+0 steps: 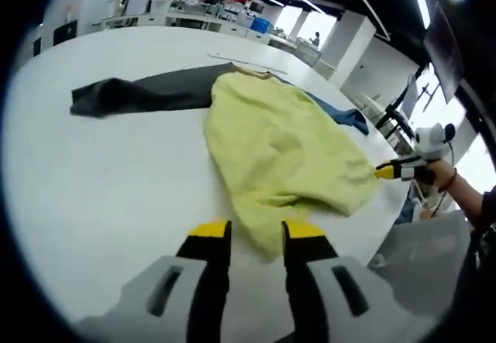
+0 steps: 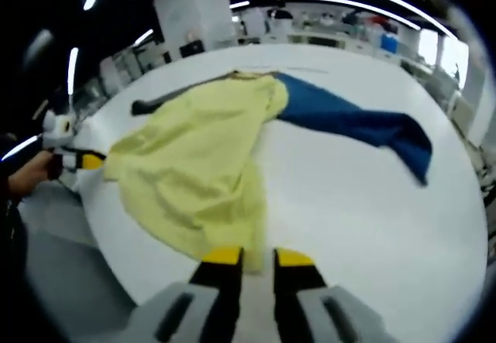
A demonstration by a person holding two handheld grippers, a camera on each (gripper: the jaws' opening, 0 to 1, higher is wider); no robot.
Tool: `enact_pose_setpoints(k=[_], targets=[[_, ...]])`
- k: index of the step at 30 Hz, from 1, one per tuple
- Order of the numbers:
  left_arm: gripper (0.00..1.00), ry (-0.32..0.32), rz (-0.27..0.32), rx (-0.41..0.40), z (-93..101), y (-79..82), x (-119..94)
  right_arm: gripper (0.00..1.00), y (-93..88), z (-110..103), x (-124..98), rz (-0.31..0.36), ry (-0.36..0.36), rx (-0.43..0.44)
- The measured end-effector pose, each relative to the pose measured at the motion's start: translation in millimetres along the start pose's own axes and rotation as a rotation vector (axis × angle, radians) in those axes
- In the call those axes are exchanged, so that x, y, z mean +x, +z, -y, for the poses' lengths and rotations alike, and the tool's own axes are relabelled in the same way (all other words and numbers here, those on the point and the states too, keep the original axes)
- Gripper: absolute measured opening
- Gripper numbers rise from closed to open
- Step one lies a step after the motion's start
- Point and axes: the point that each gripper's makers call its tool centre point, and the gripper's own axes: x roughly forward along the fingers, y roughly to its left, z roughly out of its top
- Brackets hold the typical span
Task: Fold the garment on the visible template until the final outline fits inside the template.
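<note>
While the yellow garment (image 1: pixel 283 145) is lying rumpled on the white table (image 1: pixel 108 196), we are holding both hand-held grippers at its near edges, and that is the relation the next move depends on. In the left gripper view, the left hand-held gripper (image 1: pixel 256 233) is sitting just at the garment's nearest hem, its yellow-tipped jaws standing slightly apart with a tongue of cloth reaching down between them; we cannot tell whether they are pinching it. The cloth is stretching away from these jaws, up and across the table, toward a dark grey garment (image 1: pixel 147 93) and a blue garment (image 1: pixel 349 116) peeking out beyond it.

In the right gripper view, the right hand-held gripper (image 2: pixel 258 259) is resting at another near corner of the yellow garment (image 2: pixel 198 161), jaws a little parted, with the hem touching or just beside the left tip; again the grip is unclear. The blue garment (image 2: pixel 364 126) is trailing off to the right, well apart from these jaws.

We are judging both hands about equally near, each at a hem, with the garment's length running away from us. We are seeing no template outline here.
</note>
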Motion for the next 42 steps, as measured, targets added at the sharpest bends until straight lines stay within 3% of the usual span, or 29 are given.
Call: enact_pose_setpoints(k=[4, 11, 16, 21, 31, 42], targets=[[0.18, 0.004, -0.02, 0.006, 1.8, -4.9, 2.8, 0.03, 0.2, -8.7, -3.5, 0.005, 0.007, -0.007], [0.12, 0.007, -0.035, -0.02, 6.8, -8.7, 7.4, 0.0, -0.3, -8.8, -2.4, 0.015, 0.008, 0.013], [0.02, 0.009, -0.057, -0.028, 3.5, -11.3, 7.5, 0.0, -1.3, -6.6, -2.7, 0.02, 0.004, 0.047], [0.0, -0.013, -0.056, -0.022, 5.5, -6.4, -0.1, 0.0, -2.0, 0.3, -2.8, 0.015, -0.011, 0.068], [0.0, -0.026, -0.047, -0.023, -11.5, 4.1, -21.6, 0.0, -3.4, -2.8, -18.9, 0.054, -0.002, 0.145], [0.0, -0.033, -0.125, 0.022, -2.3, -13.3, -24.0, 0.0, -9.7, -5.9, -30.7, 0.078, -0.024, 0.182]])
